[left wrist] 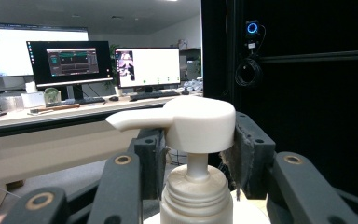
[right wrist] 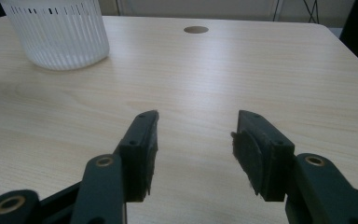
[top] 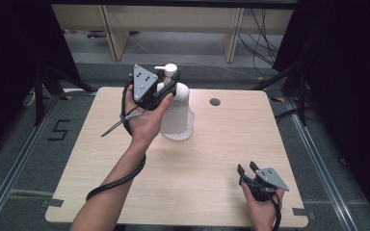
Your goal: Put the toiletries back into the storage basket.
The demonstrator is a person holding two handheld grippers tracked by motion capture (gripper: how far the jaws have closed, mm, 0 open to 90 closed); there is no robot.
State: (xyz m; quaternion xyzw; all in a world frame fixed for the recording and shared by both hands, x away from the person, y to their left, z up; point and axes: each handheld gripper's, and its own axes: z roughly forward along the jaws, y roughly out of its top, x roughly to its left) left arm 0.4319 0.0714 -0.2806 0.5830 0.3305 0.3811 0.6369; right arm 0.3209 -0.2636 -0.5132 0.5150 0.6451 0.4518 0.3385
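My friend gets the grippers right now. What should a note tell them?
Left gripper: its fingers are shut on the pump head of the soap bottle.
Right gripper: open, holding nothing, low over the table near its front right corner.
The bottle stands inside a clear ribbed cup at the back middle of the table.
Done: pump head gripped.
Left: probably lifting the bottle out or pressing the pump; the right gripper could steady the cup.
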